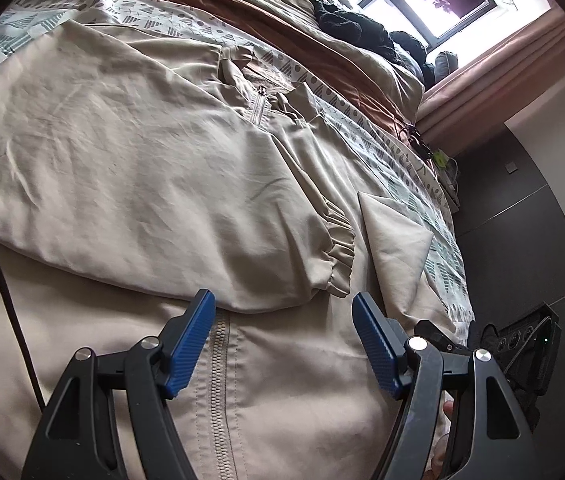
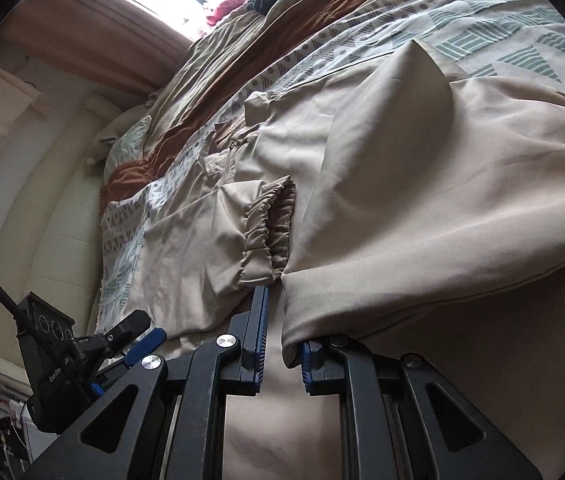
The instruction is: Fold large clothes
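Note:
A large beige zip jacket (image 1: 130,152) lies spread on the bed. One sleeve is folded across its front, with the elastic cuff (image 1: 338,256) near the middle. My left gripper (image 1: 282,344) is open and empty, low over the jacket's front zip (image 1: 218,380). In the right wrist view the jacket (image 2: 422,200) fills the frame and the folded sleeve's cuff (image 2: 266,232) lies just ahead. My right gripper (image 2: 282,348) is partly open, with a fold of the jacket's edge (image 2: 294,320) lying over its right finger. Whether it pinches the cloth I cannot tell.
The bed has a white sheet with green patterns (image 1: 414,184) and a brown and tan duvet (image 1: 266,12) bunched along the far side. Dark and red clothes (image 1: 346,20) are piled by the window (image 1: 422,0). The left gripper's body (image 2: 54,356) shows at the bed edge.

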A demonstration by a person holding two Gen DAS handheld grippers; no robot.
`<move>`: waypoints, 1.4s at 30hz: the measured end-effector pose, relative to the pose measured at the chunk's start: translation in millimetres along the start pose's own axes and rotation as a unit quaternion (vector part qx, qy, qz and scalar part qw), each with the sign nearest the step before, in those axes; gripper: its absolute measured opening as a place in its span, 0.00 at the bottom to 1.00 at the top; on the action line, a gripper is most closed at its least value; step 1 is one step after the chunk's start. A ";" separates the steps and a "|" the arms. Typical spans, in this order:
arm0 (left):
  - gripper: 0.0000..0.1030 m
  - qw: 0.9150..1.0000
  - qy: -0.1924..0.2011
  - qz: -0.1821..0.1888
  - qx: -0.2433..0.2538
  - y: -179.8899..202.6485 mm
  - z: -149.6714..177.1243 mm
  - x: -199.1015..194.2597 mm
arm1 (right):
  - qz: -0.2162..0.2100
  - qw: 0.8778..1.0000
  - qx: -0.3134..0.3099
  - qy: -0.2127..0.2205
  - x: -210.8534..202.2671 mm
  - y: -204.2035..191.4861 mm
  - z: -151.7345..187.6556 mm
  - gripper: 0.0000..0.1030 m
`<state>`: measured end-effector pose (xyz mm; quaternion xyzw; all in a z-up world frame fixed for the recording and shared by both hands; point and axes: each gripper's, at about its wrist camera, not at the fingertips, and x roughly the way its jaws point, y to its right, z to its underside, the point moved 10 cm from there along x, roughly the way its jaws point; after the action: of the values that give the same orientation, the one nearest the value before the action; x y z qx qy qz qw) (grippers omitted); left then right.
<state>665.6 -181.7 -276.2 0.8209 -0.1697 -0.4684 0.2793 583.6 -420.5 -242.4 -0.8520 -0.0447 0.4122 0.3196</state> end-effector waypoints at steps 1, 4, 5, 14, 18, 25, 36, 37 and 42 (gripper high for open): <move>0.70 1.000 -0.002 0.008 0.000 2.7 0.5 0.4 | -0.004 1.000 0.003 0.003 -2.3 0.5 0.5 0.44; 0.70 1.000 -0.010 0.019 0.006 11.3 3.7 2.9 | -0.003 1.000 0.011 0.022 -12.4 5.9 3.2 1.00; 0.71 1.000 -0.011 0.020 0.009 14.3 4.9 3.2 | 0.002 1.000 0.013 0.026 -17.1 9.5 4.6 1.00; 0.80 0.999 -0.011 0.018 0.043 36.6 15.8 11.1 | 0.022 0.991 0.093 0.091 -76.8 55.9 -4.2 1.00; 0.80 0.998 -0.019 0.010 0.053 39.5 22.2 19.2 | 0.047 0.983 0.129 0.120 -98.1 86.6 -7.8 1.00; 0.80 0.998 -0.023 -0.008 0.060 34.4 25.4 27.0 | 0.057 0.970 0.184 0.148 -107.6 128.0 -12.3 0.94; 0.80 0.999 -0.013 -0.004 0.040 24.6 18.5 16.3 | 0.050 0.956 0.240 0.160 -90.8 155.9 -17.0 0.20; 0.80 0.999 -0.011 -0.002 0.037 24.2 17.6 14.2 | 0.055 0.957 0.230 0.170 -96.0 151.6 -18.1 0.18; 0.80 1.000 -0.003 0.008 0.020 19.1 13.1 1.5 | 0.041 0.961 0.172 0.212 -117.7 105.1 -24.7 0.12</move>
<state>654.8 -201.5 -270.7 0.8233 -0.1866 -0.4654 0.2661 504.8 -556.3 -212.9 -0.8529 0.1304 0.2362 0.4469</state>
